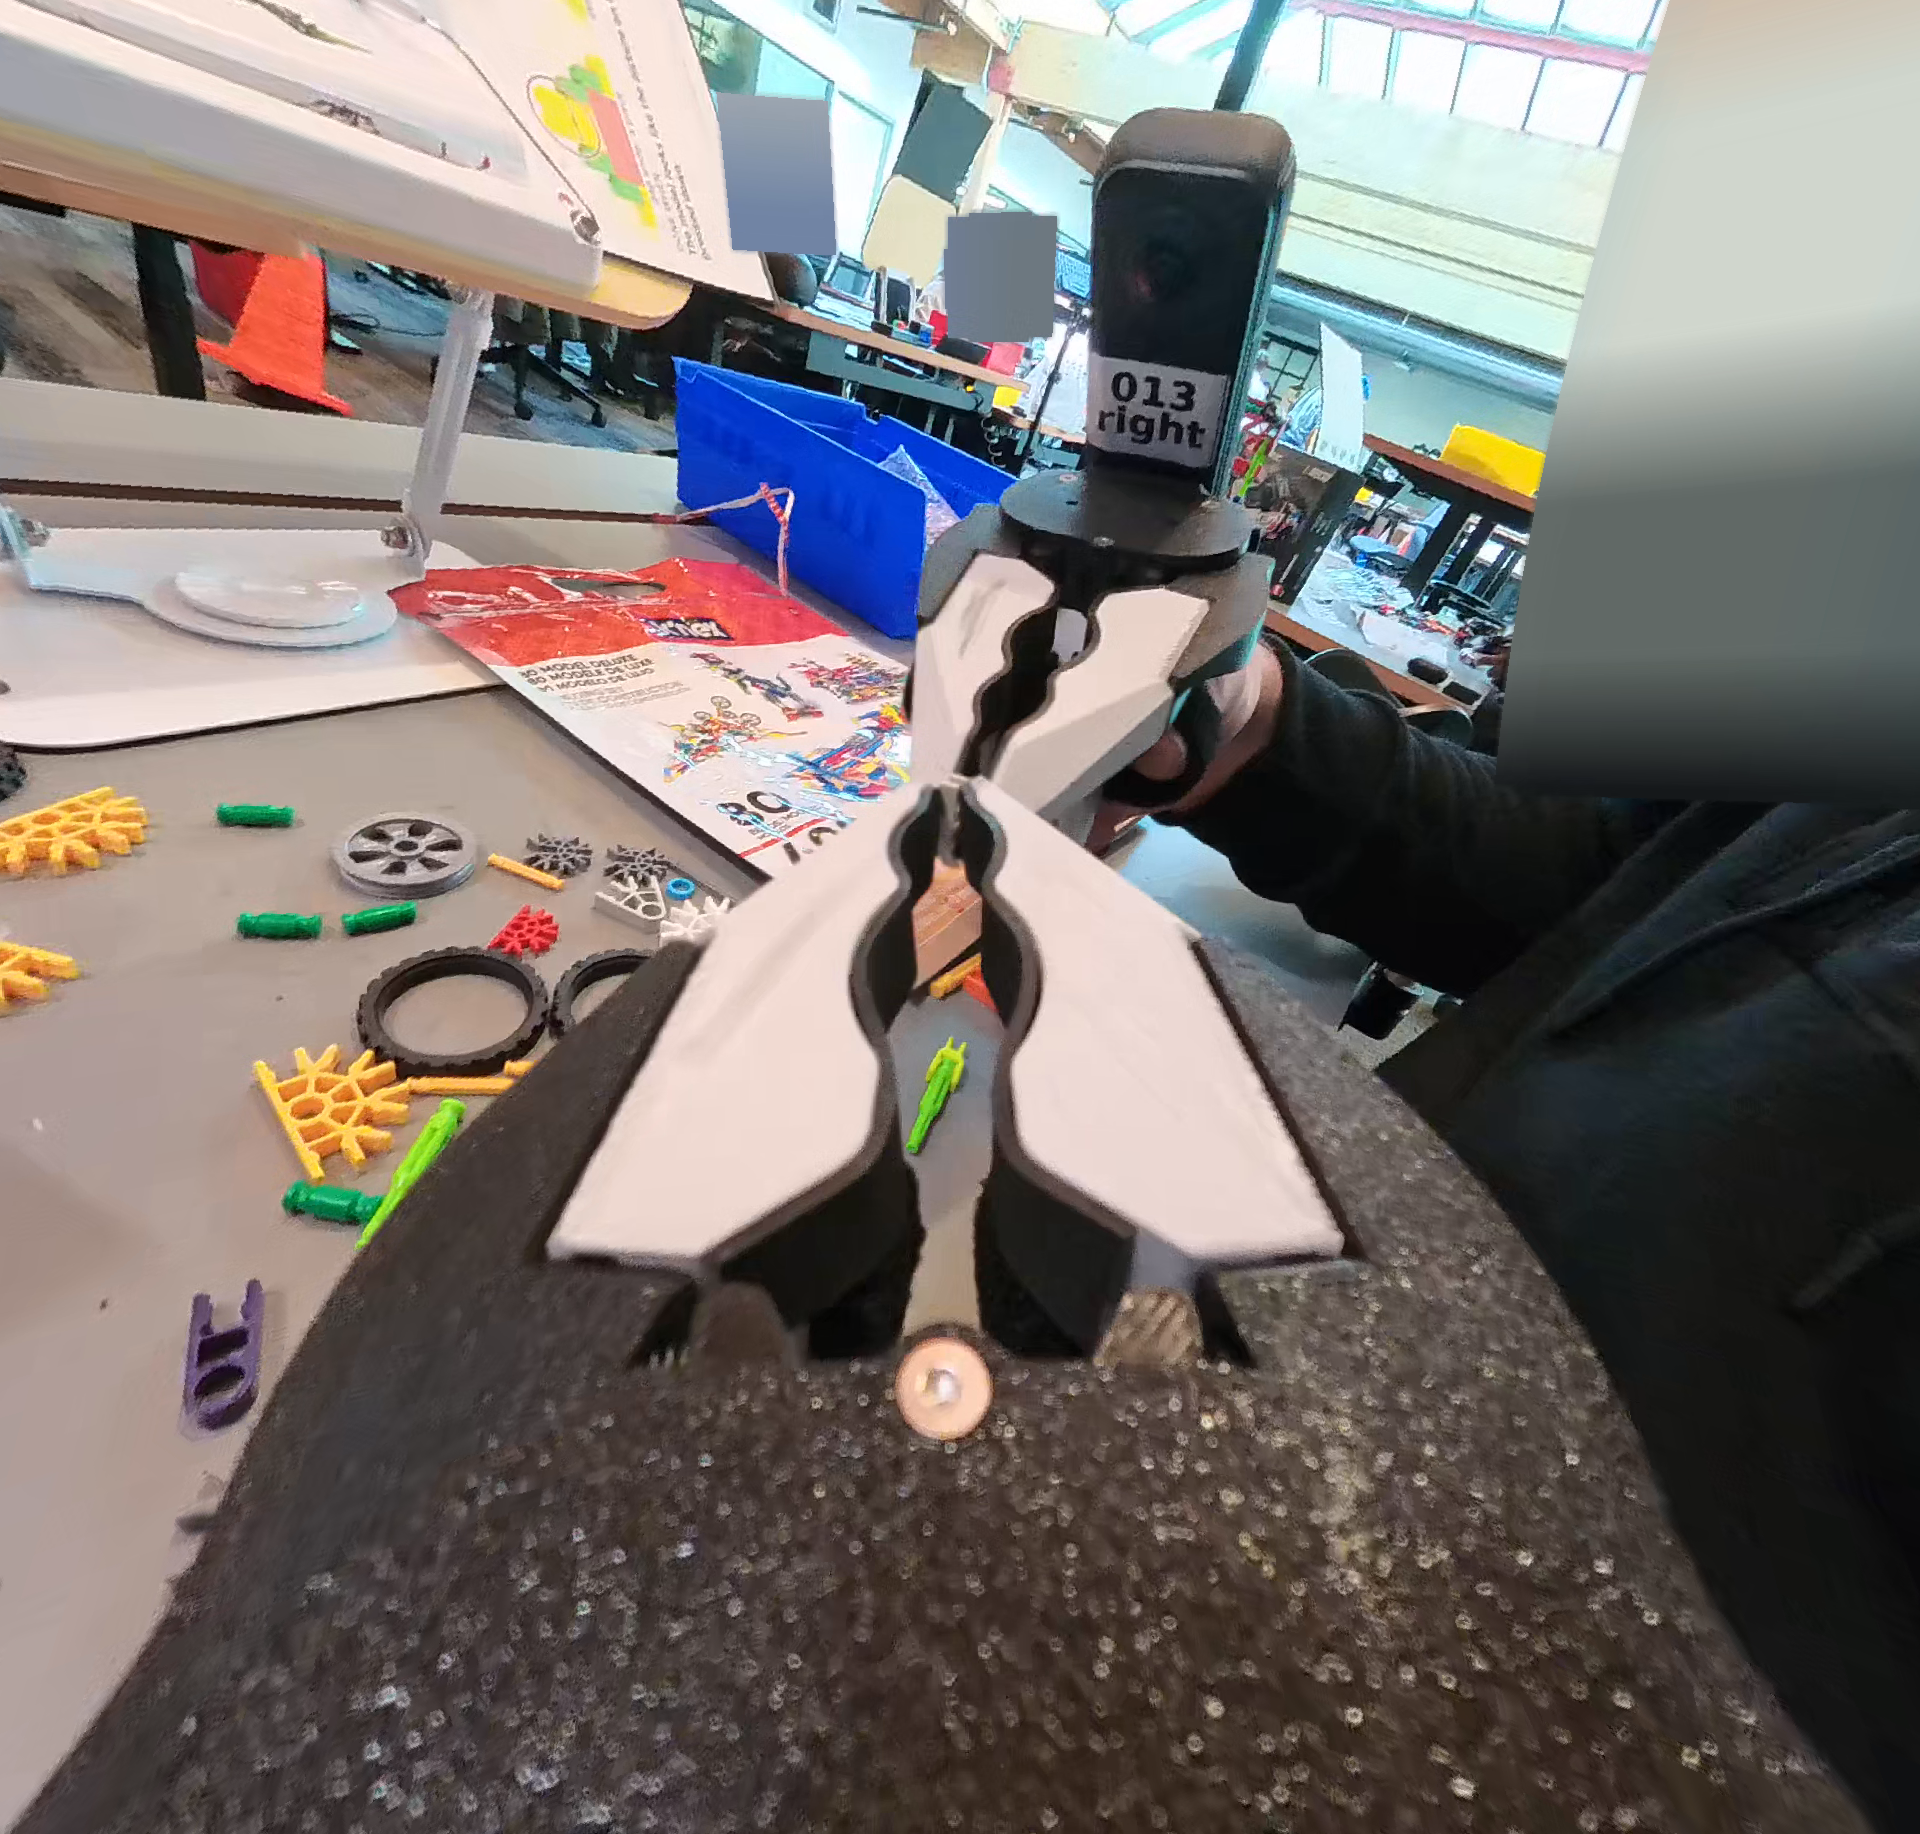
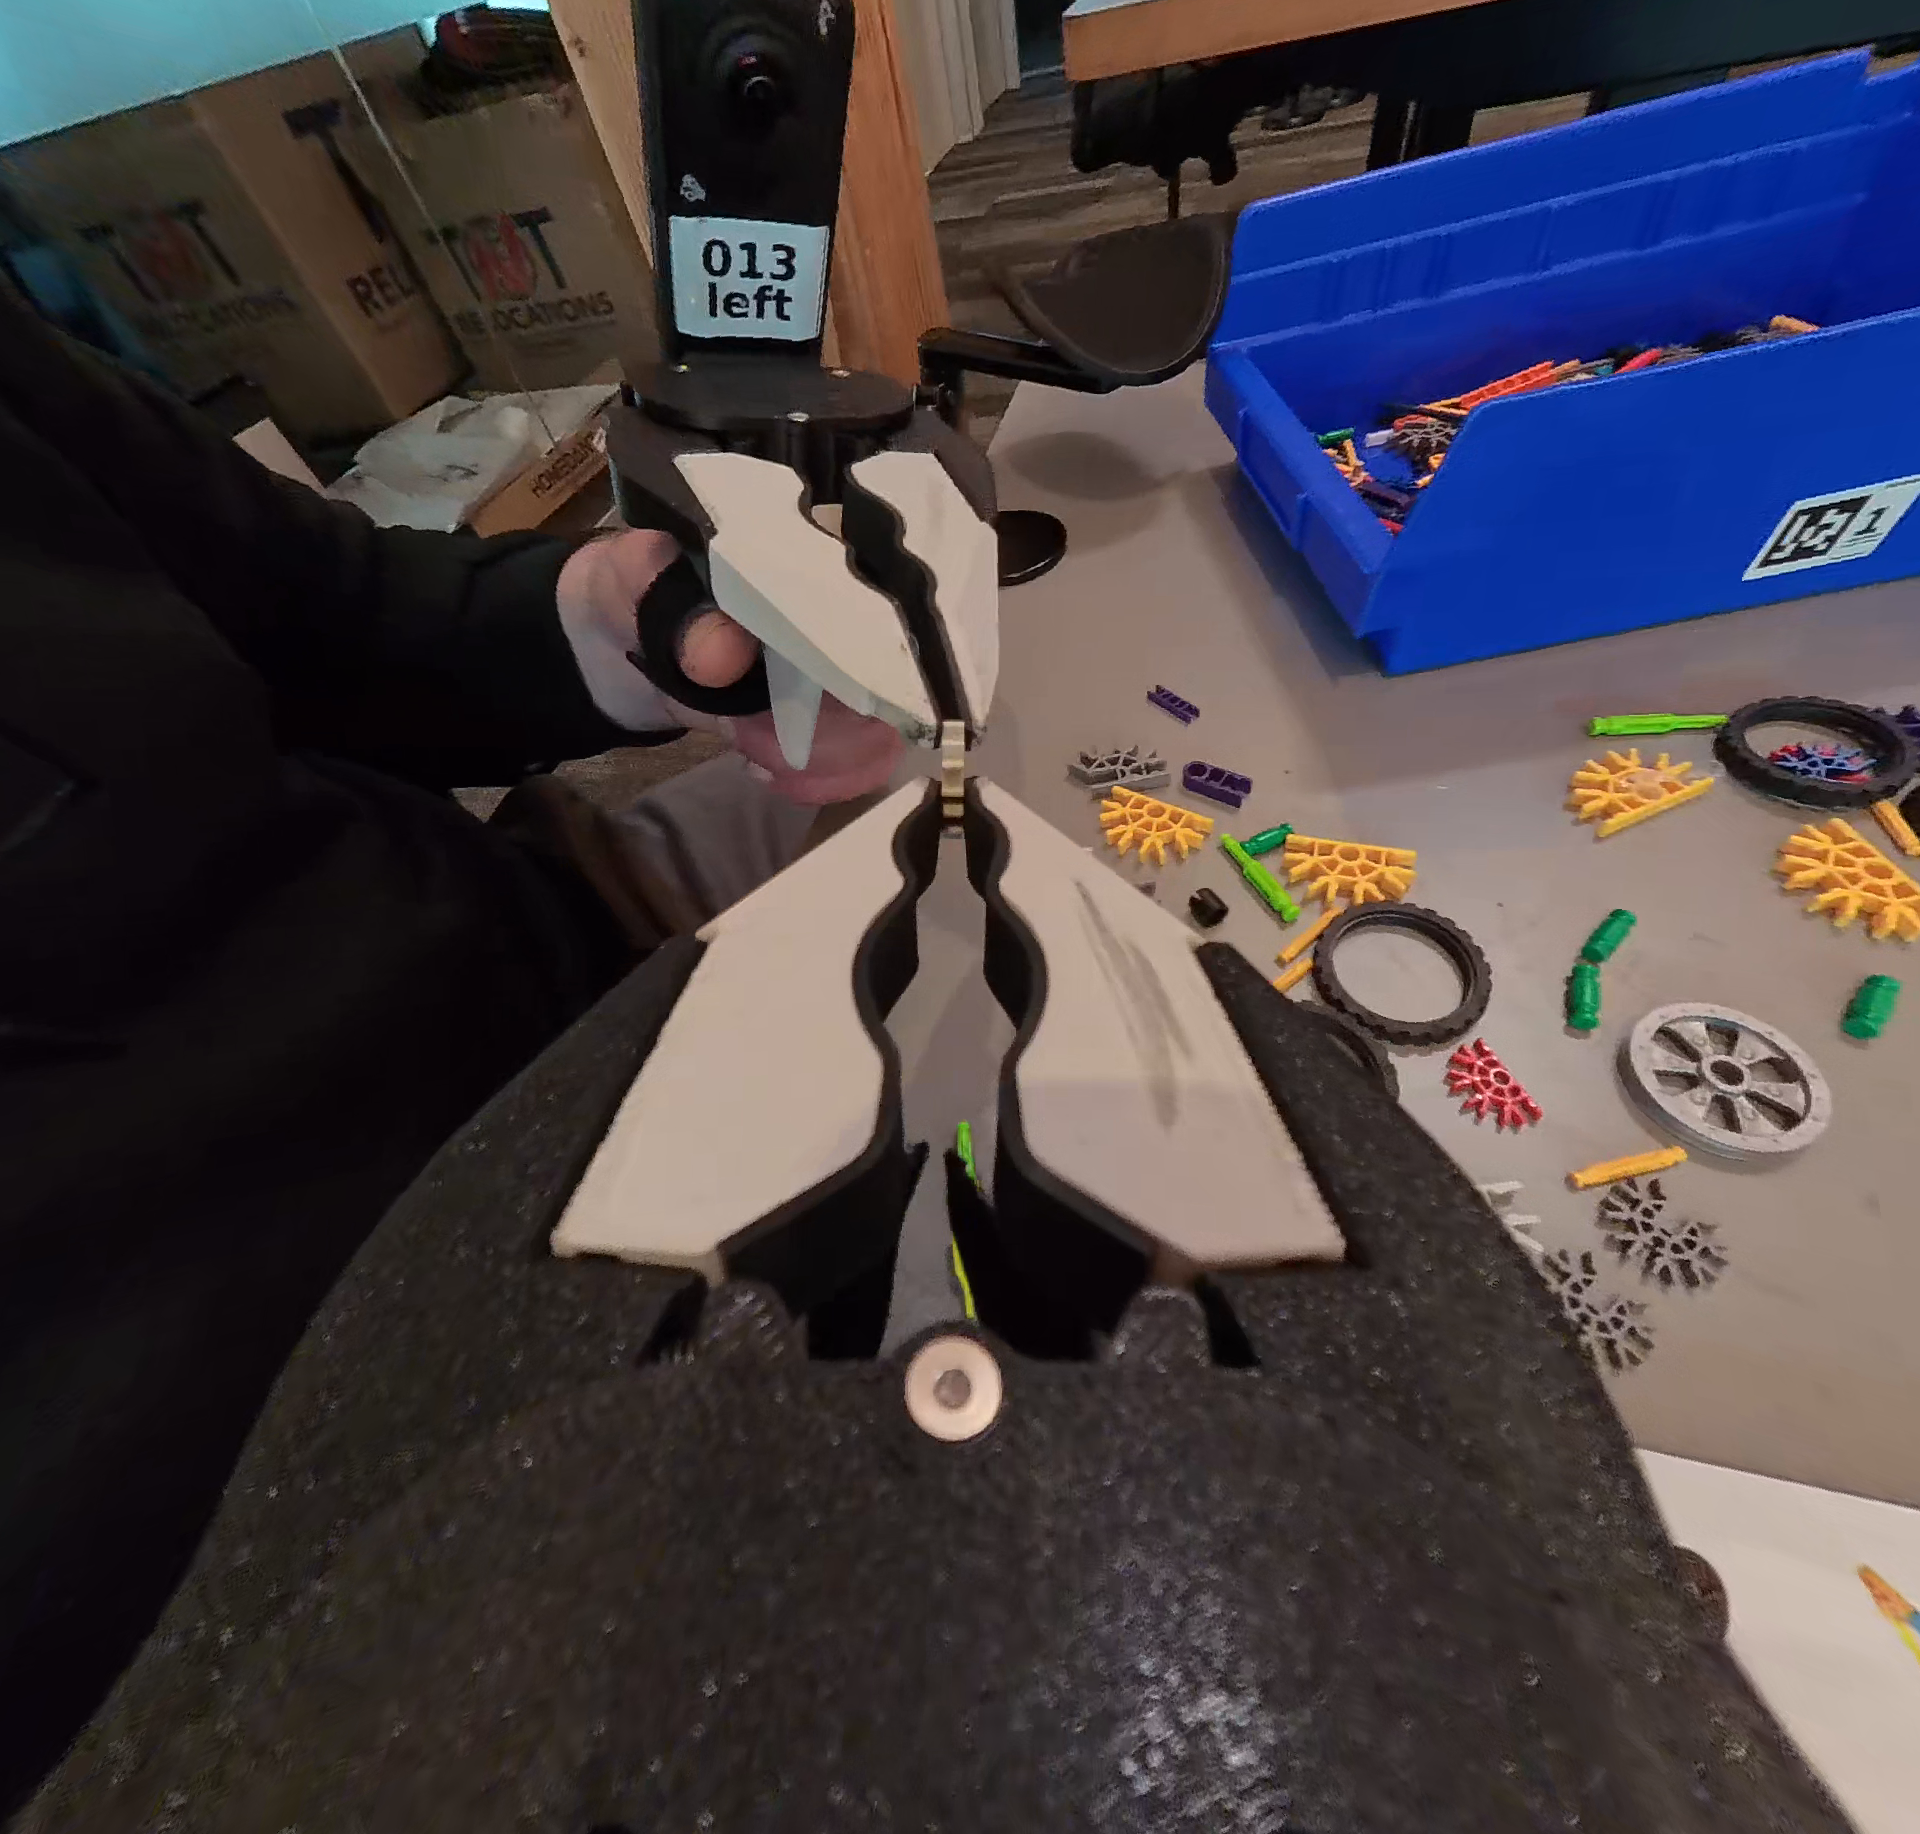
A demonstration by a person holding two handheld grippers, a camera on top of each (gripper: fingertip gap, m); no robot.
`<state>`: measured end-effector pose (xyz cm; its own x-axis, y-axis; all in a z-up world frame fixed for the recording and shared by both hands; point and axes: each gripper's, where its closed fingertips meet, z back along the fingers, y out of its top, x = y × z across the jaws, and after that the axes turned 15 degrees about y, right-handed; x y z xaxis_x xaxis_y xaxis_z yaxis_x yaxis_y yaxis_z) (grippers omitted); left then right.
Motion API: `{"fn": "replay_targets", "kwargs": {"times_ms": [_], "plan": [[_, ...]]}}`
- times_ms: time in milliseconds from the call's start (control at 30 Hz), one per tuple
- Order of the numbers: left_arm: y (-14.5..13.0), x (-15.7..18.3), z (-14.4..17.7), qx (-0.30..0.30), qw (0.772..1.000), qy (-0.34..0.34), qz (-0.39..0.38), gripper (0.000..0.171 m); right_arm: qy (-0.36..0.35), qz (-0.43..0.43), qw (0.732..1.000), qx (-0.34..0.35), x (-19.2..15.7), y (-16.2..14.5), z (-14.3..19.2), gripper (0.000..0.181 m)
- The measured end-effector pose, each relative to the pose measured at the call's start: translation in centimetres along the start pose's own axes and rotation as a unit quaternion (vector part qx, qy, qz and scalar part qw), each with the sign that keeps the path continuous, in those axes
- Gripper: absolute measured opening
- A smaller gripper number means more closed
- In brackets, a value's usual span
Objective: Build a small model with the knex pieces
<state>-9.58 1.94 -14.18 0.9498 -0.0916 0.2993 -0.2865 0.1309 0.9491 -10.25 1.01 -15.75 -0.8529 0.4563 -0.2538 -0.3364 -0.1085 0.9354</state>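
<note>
The left gripper (image 1: 951,797) and the right gripper (image 2: 951,797) meet tip to tip above a grey table (image 2: 1455,662), each with its jaws pressed together on the same small pale connector piece (image 2: 952,758), which is held in the air between the 2 sets of fingertips. Loose construction pieces are scattered over the table: yellow fan-shaped connectors (image 2: 1349,867), green rods (image 1: 278,925), 2 black tyre rings (image 1: 453,1011), a grey spoked wheel (image 2: 1725,1078), a red snowflake connector (image 1: 526,929) and a purple clip (image 1: 220,1353). A blue bin (image 2: 1621,496) holding more mixed pieces stands farther back on the table, well apart from the grippers. A red and white printed bag (image 1: 665,662) lies flat beside a white stand (image 1: 208,589) that carries an open instruction booklet (image 1: 343,70). Beyond the table, cardboard boxes (image 2: 343,246) sit beside a wooden post (image 2: 894,174); the left wrist view shows a large workshop hall with other desks under a glazed roof (image 1: 1403,8).
</note>
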Motion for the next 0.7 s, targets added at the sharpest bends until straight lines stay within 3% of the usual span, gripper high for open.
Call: {"fn": "replay_targets", "kwargs": {"times_ms": [167, 500, 700], "plan": [[-0.2, -0.1, -0.2, -0.012, 1.000, 0.003, -0.016, 0.000, -0.008, -0.010, 1.000, 0.000, 0.0, -0.2, 0.1, 0.004], [-1.1, -0.3, -0.5, -0.112, 0.987, -0.003, -0.113, 0.000, -0.066, 0.025, 0.995, -0.076, 0.5, -1.2, 1.0, 0.008], [-2.4, -1.3, -0.9, -0.146, 0.977, 0.021, -0.151, 0.000, -0.161, 0.016, 0.973, -0.166, 1.4, -3.1, 6.3, 0.010]]}}
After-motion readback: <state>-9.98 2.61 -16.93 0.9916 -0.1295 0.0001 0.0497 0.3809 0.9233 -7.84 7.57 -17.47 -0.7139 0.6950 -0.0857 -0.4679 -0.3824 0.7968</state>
